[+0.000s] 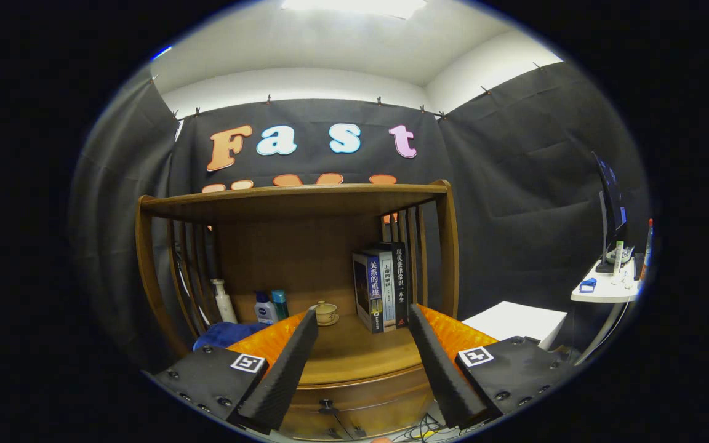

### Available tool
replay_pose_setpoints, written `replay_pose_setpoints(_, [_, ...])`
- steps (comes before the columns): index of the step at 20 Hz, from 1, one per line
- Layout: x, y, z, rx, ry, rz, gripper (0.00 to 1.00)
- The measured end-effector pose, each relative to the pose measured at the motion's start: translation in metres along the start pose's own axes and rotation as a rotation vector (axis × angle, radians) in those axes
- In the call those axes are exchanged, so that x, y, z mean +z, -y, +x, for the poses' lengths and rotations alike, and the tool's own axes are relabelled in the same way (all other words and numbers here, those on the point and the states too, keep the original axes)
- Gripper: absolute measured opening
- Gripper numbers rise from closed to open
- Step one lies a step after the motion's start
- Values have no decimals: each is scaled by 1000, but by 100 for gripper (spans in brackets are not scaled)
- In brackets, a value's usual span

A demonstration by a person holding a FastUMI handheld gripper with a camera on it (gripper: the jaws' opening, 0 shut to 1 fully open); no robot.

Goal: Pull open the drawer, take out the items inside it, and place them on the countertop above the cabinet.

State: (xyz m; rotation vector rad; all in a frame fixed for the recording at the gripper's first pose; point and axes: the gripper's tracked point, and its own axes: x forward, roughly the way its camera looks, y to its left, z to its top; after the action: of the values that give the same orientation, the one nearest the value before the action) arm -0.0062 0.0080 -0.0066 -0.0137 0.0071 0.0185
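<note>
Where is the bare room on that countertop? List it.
Bare wood lies on the countertop ahead of the open hand-held gripper, between the cup and the books. It is crowded at the back: bottles and blue cloth beside the cup.

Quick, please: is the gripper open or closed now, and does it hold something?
Gripper: open, holding nothing; drawer below the fingers is closed.

Rides on the tongs, looking forward along the two spread fingers straight at the front of the wooden cabinet. Sits close in front of the cabinet, slightly above its surface and angled a little down, with the shut drawer just below. Takes in the cabinet's upper shelf and the booth wall behind.
</note>
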Motion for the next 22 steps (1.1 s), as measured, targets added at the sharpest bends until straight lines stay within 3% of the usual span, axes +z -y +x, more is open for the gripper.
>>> replay_pose_setpoints(11, [-12, -16, 1, 39, 6, -3, 98])
replay_pose_setpoints(19, [-54, -44, 21, 139, 56, 34, 98])
replay_pose_setpoints(22, [-79, -56, 23, 172, 103, -14, 98])
